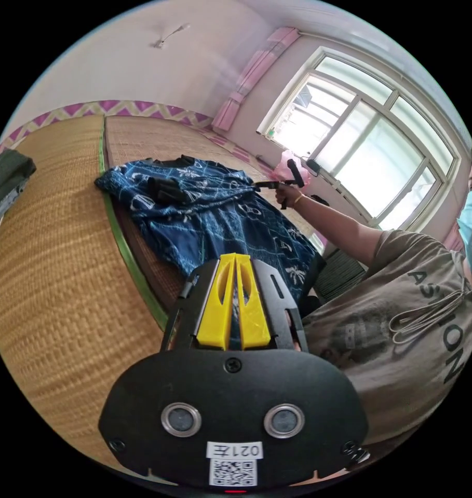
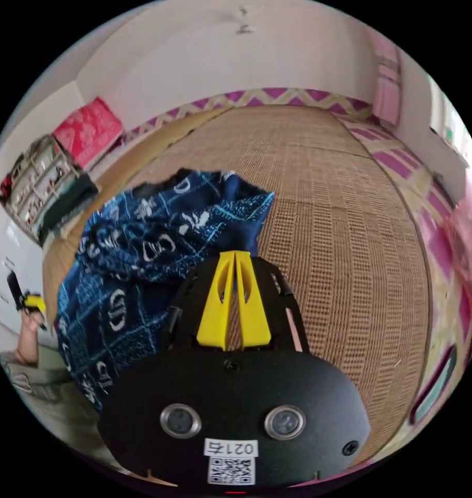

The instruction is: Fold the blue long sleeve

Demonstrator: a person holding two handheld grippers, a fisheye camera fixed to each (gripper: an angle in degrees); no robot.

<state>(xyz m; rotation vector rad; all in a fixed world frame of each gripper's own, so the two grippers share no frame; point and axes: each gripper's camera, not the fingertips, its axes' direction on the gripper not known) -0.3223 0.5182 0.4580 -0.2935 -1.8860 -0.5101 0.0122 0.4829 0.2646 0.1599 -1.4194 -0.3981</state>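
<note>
The blue long sleeve [image 1: 215, 218], dark blue with a white print, lies crumpled on the straw mat [image 1: 54, 290] and stretches between both grippers. My left gripper [image 1: 234, 257] has its yellow jaws shut, with blue cloth in the slit between them. A hand holds my right gripper [image 1: 261, 183] at the garment's far edge. In the right gripper view, the right gripper [image 2: 234, 254] is shut with the bunched cloth [image 2: 142, 249] at its tips. The left gripper [image 2: 32, 302] sits at the cloth's other end, held by a hand.
A person in a grey shirt [image 1: 402, 332] sits at the mat's edge under a large window [image 1: 365, 150]. Dark folded clothes [image 1: 4, 176] lie at the left. A green mat seam [image 1: 119, 233] runs under the garment. A shelf [image 2: 38, 181] stands by the wall.
</note>
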